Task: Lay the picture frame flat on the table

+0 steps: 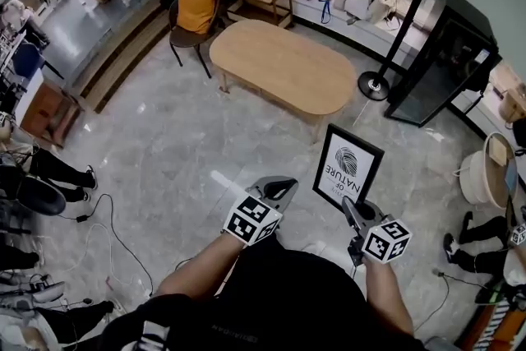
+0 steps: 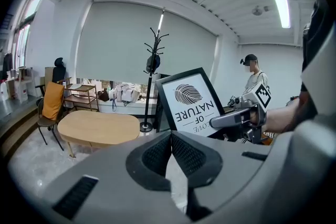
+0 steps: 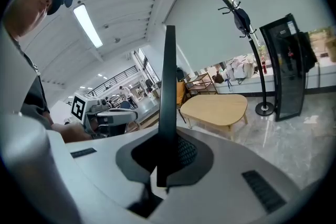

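Picture frame [image 1: 348, 167] is held upright in mid-air, pinched by fingers of the right gripper [image 1: 352, 211], not yet laid on the far bench [image 1: 283, 66]; left gripper [image 1: 282, 188] fingers are closed together, empty.

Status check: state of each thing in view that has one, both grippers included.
picture frame: upright, in the air, gripped at its lower edge
right gripper: shut on the picture frame
left gripper: shut, empty
oval wooden table: top bare, frame not yet on it
chair: orange cloth draped over its back
coat rack: standing, dark item hanging near its top
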Tool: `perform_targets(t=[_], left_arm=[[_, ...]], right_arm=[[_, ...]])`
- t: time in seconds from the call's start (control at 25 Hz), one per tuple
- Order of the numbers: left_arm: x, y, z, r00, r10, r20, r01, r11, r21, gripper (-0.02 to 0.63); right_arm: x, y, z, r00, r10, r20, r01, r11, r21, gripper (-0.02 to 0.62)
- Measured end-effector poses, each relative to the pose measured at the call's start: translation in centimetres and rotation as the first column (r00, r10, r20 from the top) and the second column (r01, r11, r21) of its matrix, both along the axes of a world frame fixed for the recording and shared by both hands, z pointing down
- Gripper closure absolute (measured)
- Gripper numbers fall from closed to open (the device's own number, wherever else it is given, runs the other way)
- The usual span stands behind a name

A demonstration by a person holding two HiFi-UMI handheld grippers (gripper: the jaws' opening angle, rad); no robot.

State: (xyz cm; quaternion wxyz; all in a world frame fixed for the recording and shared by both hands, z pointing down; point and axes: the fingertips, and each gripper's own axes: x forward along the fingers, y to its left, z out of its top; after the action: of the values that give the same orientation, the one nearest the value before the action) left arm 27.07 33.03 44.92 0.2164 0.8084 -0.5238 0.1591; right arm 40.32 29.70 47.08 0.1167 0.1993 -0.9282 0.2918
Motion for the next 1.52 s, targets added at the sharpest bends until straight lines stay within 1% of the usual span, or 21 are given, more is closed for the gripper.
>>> perform_targets(t=[0.2, 0.28, 0.36, 0.48, 0.56, 0.72, 0.8, 0.88, 0.96, 1.16, 1.28, 1.4, 1.52], left_arm=[[-1.4, -1.6, 0.5, 1.0, 0.003, -0.012, -0.003, 1.0, -0.015, 0.601], [-2.1, -2.3, 0.9, 1.0, 0.008, -0.018, -0.009, 1.0, -0.024, 0.601], [-3.1, -2.9, 1.3, 0.999, 0.012, -0.029, -0.013, 0.999, -0.036, 0.601], [-5.1, -4.0, 1.5, 0.998, 0.016, -0.056, -0.019, 0.999, -0.046, 0.601], [-6.5, -4.5, 1.3, 0.997, 0.034, -0.07, -0.037, 0.998, -0.045, 0.601], [-10.0, -5.1, 1.1, 0.994, 0.089, -0.063, -0.091, 0.995, -0.032, 0.601], [-12.4, -5.5, 1.3, 0.994, 0.097, -0.055, -0.098, 0.995, -0.024, 0.601], [-15.1, -6.0, 1.5, 0.995, 0.086, -0.05, -0.087, 0.996, -0.02, 0.601], [-17.8, -6.5, 1.9, 0.997, 0.057, -0.054, -0.059, 0.998, -0.032, 0.601], [-21.9, -7.3, 2.4, 0.992, -0.019, -0.125, 0.01, 0.998, -0.065, 0.601], [-24.5, -8.2, 3.5, 0.991, -0.055, -0.125, 0.043, 0.995, -0.091, 0.601], [-26.7, -9.6, 4.4, 0.987, -0.094, -0.129, 0.078, 0.989, -0.125, 0.601], [-28.3, -11.9, 4.5, 0.99, -0.091, -0.112, 0.075, 0.988, -0.137, 0.601]], right_arm=[[-0.5, -1.4, 0.3, 0.999, 0.044, -0.007, -0.044, 0.999, -0.018, 0.587], [-1.0, -2.0, 0.6, 0.998, 0.058, 0.009, -0.057, 0.997, -0.059, 0.586], [-2.0, -2.3, 1.0, 0.999, 0.051, 0.015, -0.049, 0.994, -0.094, 0.587], [-4.4, -2.9, 1.2, 0.999, 0.033, 0.003, -0.032, 0.992, -0.124, 0.586], [-6.4, -3.4, 1.1, 0.999, 0.033, -0.004, -0.034, 0.99, -0.134, 0.586], [-10.5, -4.3, 0.8, 0.998, 0.059, -0.023, -0.062, 0.992, -0.114, 0.586], [-12.7, -4.8, 0.7, 0.997, 0.077, -0.021, -0.079, 0.991, -0.105, 0.586], [-14.9, -5.2, 0.9, 0.996, 0.083, -0.025, -0.085, 0.991, -0.102, 0.586], [-17.1, -5.3, 1.2, 0.997, 0.071, -0.038, -0.075, 0.991, -0.11, 0.586], [-21.1, -5.6, 2.2, 0.997, 0.006, -0.082, -0.017, 0.989, -0.145, 0.586], [-23.9, -7.2, 3.3, 0.995, -0.018, -0.097, 0.001, 0.985, -0.173, 0.586], [-26.3, -9.7, 3.9, 0.996, -0.031, -0.083, 0.015, 0.981, -0.192, 0.586], [-28.2, -13.3, 4.7, 0.998, -0.012, -0.056, -0.001, 0.976, -0.217, 0.586]])
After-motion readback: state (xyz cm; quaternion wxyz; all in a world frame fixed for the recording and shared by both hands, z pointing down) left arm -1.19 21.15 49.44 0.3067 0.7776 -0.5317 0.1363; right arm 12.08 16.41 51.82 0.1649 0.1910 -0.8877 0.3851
